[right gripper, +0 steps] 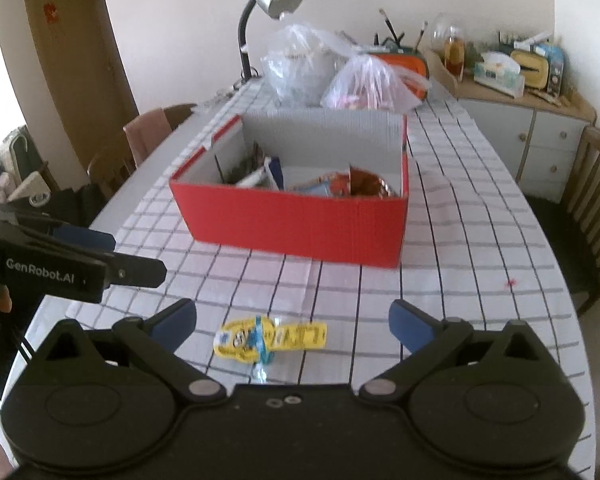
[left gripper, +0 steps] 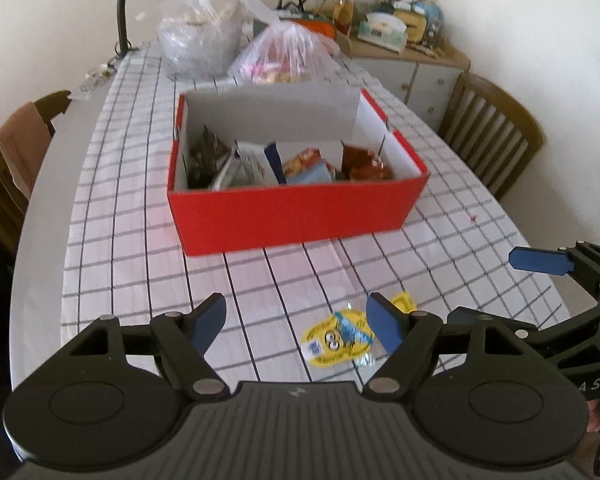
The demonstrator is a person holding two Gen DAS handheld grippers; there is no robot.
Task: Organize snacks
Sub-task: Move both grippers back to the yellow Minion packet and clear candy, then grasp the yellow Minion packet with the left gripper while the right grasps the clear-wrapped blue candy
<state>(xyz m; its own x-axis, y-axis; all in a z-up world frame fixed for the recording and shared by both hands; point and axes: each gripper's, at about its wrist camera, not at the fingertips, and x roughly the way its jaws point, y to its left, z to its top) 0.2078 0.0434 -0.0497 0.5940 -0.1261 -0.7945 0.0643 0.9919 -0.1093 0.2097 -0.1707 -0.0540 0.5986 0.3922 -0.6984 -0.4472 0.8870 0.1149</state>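
Observation:
A yellow snack packet (left gripper: 340, 338) lies flat on the checked tablecloth near the front edge; it also shows in the right wrist view (right gripper: 268, 338). A red box (left gripper: 296, 208) with a white inside stands behind it, holding several snack packs (left gripper: 284, 164); the box also shows in the right wrist view (right gripper: 300, 224). My left gripper (left gripper: 296, 320) is open and empty, above the cloth, with its right finger over the packet's edge. My right gripper (right gripper: 292, 320) is open and empty, hovering just above the packet. Each gripper shows in the other's view: the right one (left gripper: 540, 280), the left one (right gripper: 96, 252).
Two plastic bags (left gripper: 240, 44) sit behind the box, next to a desk lamp (right gripper: 268, 4). A sideboard (right gripper: 532, 120) with clutter stands at the back right. Wooden chairs (left gripper: 496, 132) stand at both sides of the table.

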